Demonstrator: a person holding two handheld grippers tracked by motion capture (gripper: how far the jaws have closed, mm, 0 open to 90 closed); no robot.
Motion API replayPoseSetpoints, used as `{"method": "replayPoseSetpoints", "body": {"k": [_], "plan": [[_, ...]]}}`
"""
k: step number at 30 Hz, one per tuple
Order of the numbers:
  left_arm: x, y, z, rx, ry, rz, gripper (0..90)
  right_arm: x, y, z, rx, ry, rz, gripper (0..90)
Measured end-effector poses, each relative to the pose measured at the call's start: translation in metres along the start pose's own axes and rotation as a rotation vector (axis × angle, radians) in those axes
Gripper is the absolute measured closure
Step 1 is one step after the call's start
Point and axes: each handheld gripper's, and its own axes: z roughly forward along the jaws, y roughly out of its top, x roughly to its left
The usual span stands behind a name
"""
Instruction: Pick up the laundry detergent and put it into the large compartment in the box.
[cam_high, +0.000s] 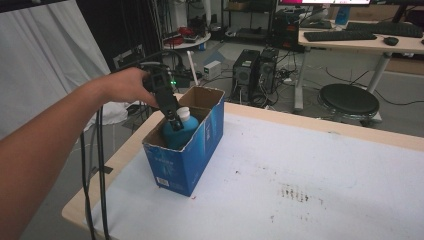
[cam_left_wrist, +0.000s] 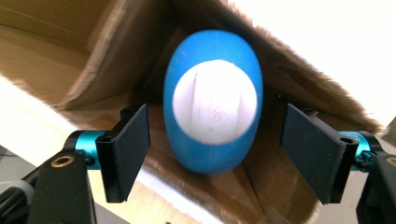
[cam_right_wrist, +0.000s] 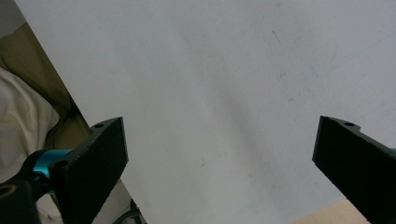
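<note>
A blue bottle (cam_high: 179, 131) with a white cap (cam_high: 183, 113) stood upright inside an open blue cardboard box (cam_high: 187, 155) that sat near the left end of the table (cam_high: 310, 170), on its white cover. In the high view the person's left hand (cam_high: 131, 85) reached in from the left and held the left gripper (cam_high: 176, 124) tilted downward over the box, its black jaws just above the bottle's cap and shoulder. The left gripper view looked straight down on the bottle (cam_left_wrist: 213, 109): the round white cap (cam_left_wrist: 215, 101) lay in the middle of the blue oval body, with the box's brown inner walls (cam_left_wrist: 84, 51) and torn cardboard rim around it. The left gripper (cam_left_wrist: 215, 154) had its jaws parted, one flat black pad (cam_left_wrist: 133, 144) at each side of the bottle and both clear of it, so nothing was gripped; a gap showed between each pad and the blue body. The right gripper (cam_right_wrist: 219, 158) hung over the table's white surface (cam_right_wrist: 224, 84) close to its edge, its two black pads (cam_right_wrist: 100, 158) spread wide with nothing between them, and a pale cloth (cam_right_wrist: 21, 121) showed past the table edge at the left of that view
</note>
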Motion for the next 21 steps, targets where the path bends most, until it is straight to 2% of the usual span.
{"method": "replayPoseSetpoints", "body": {"k": [1, 2, 5, 7, 8, 11, 12, 13, 14, 15, 16, 19, 21], "plan": [[0.0, 0.0, 0.0, 0.0, 0.0, 0.0, 24.5, 0.0, 0.0, 0.0, 0.0, 0.001, -0.001, 2.4], [-0.001, -0.001, -0.011, -0.036, 0.001, -0.019, 24.5, 0.001, 0.0, 0.0, -0.002, 0.001, -0.001, 2.3], [-0.004, -0.001, -0.024, -0.053, 0.011, -0.032, 21.4, 0.001, -0.001, 0.0, -0.003, 0.0, -0.004, 2.3], [-0.007, 0.0, -0.028, -0.066, 0.01, -0.033, 20.5, 0.001, -0.001, -0.001, -0.007, 0.0, -0.002, 2.3], [-0.012, 0.002, -0.036, -0.092, -0.005, -0.034, 20.5, 0.001, -0.002, -0.002, -0.007, -0.002, 0.001, 2.3], [-0.019, 0.006, -0.044, -0.111, 0.007, -0.027, 20.5, 0.0, -0.003, -0.002, -0.008, -0.003, 0.005, 2.3], [-0.026, 0.01, -0.05, -0.116, 0.007, -0.02, 20.5, 0.0, -0.003, -0.002, -0.008, -0.001, 0.005, 2.4], [-0.026, 0.01, -0.05, -0.116, 0.007, -0.02, 20.5, 0.0, -0.003, -0.003, -0.01, -0.001, 0.005, 2.3], [-0.033, 0.016, -0.054, -0.131, 0.007, -0.002, 20.5, 0.0, -0.003, -0.003, -0.011, -0.003, 0.002, 2.3], [-0.033, 0.016, -0.054, -0.131, 0.007, -0.002, 20.5, 0.001, -0.002, -0.003, -0.013, -0.003, 0.005, 2.3], [-0.04, 0.022, -0.057, -0.144, -0.004, 0.008, 20.5, 0.001, -0.002, -0.003, -0.014, -0.005, 0.0, 2.4], [-0.046, 0.029, -0.058, -0.148, -0.011, 0.006, 20.5, 0.003, -0.001, -0.003, -0.016, -0.003, -0.003, 2.3], [-0.057, 0.043, -0.055, -0.156, -0.029, 0.049, 20.5, 0.005, 0.0, -0.002, -0.018, -0.005, -0.011, 2.4]]}}
